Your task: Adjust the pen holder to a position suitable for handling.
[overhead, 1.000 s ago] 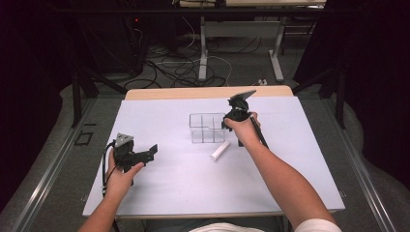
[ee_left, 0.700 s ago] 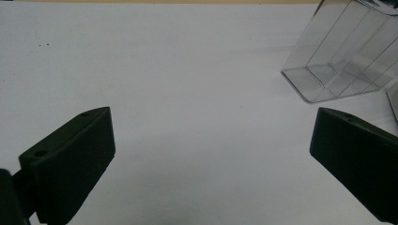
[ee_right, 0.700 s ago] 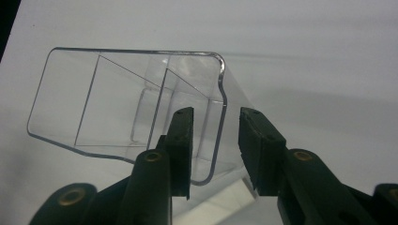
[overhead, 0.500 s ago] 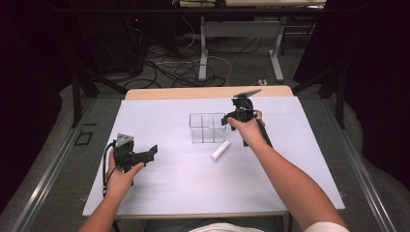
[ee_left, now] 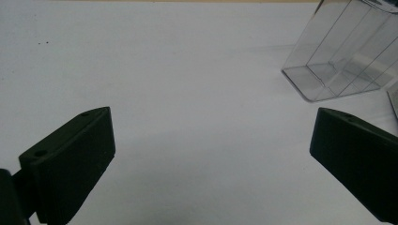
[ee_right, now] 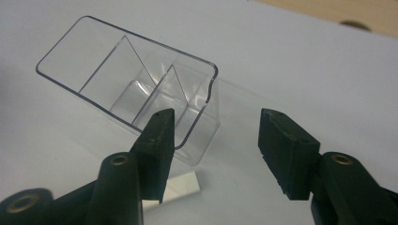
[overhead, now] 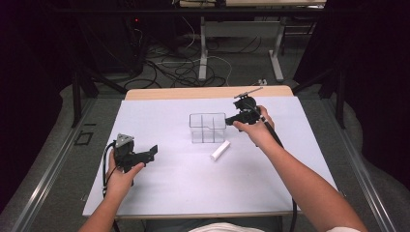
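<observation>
The right gripper [overhead: 231,118] is held just beside the right wall of the clear divided box [overhead: 208,127], near the middle of the table [overhead: 164,193]; its jaws have just been opening, with nothing between them. A white block [overhead: 220,150] lies just in front of the box, towards the near edge. The left gripper [overhead: 153,151] is held near the left edge with jaws spread wide and empty.

Divided box [overhead: 208,127] mid-table [overhead: 159,193], stick [overhead: 220,150] just before it, right gripper [overhead: 232,118] beside box

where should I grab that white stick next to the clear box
Grip the white stick across its middle, coming from above with the right gripper. It lies flat and slanted on the table, its long sides free; the clear box stands just behind.
</observation>
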The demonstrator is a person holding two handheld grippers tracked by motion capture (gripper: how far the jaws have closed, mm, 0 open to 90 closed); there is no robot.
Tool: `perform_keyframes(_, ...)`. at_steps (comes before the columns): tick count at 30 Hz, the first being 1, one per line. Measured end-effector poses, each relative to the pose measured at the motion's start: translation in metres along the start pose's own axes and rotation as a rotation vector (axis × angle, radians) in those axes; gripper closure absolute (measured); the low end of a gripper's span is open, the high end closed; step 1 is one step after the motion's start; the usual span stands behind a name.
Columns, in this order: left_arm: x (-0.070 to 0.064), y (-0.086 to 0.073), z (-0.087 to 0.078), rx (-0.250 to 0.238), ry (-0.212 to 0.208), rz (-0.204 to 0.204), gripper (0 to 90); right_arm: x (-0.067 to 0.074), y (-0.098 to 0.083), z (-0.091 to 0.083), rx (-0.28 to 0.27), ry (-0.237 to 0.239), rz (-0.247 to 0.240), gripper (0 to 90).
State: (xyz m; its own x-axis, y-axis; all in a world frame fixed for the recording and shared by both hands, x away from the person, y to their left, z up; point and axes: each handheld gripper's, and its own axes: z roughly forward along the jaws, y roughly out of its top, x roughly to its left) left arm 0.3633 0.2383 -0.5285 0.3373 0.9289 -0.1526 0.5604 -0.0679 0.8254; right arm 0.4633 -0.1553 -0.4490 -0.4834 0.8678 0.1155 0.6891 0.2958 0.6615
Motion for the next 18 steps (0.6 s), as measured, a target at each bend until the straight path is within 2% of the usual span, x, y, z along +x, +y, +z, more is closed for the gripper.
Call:
perform_keyframes(1, 0.000, 0.000, 0.000, 0.000, 0.000, 0.000, 0.5, 0.000, 0.000, -0.001, -0.021, 0.003, -0.023, 43.4)
perform_keyframes(3, 0.000, 0.000, 0.000, 0.004, -0.001, 0.001, 0.5, 0.000, 0.001, -0.005, -0.028, -0.010, -0.058, 43.3)
perform_keyframes(5, 0.000, 0.000, 0.000, 0.002, -0.002, 0.001, 0.5, -0.001, 0.001, -0.010, -0.020, 0.001, -0.059, 44.9)
perform_keyframes(8, 0.000, 0.000, 0.000, -0.002, 0.002, 0.000, 0.6, 0.000, -0.001, -0.016, -0.037, 0.072, -0.056, 48.5)
perform_keyframes(9, 0.000, 0.000, 0.000, -0.002, 0.002, 0.000, 0.5, 0.000, -0.001, -0.018, -0.033, 0.089, -0.073, 48.4)
perform_keyframes(12, -0.001, 0.000, 0.000, -0.001, 0.003, 0.002, 0.5, 0.003, -0.003, -0.022, -0.026, 0.085, -0.168, 47.5)
perform_keyframes(13, -0.001, 0.000, 0.000, -0.002, 0.003, 0.002, 0.5, 0.003, -0.003, -0.022, -0.026, 0.085, -0.168, 47.5)
perform_keyframes(14, 0.000, 0.000, 0.000, 0.004, 0.000, 0.004, 0.5, 0.004, -0.005, -0.023, -0.031, 0.076, -0.263, 46.8)
perform_keyframes(16, 0.000, 0.000, 0.000, 0.005, 0.000, 0.005, 0.6, 0.007, -0.007, -0.024, -0.030, 0.082, -0.338, 46.8)
perform_keyframes(17, 0.000, 0.000, 0.000, 0.006, 0.000, 0.005, 0.6, 0.007, -0.007, -0.024, -0.030, 0.082, -0.338, 46.8)
perform_keyframes(18, 0.000, 0.000, 0.000, 0.005, 0.002, 0.003, 0.5, 0.011, -0.009, -0.025, -0.034, 0.094, -0.402, 46.7)
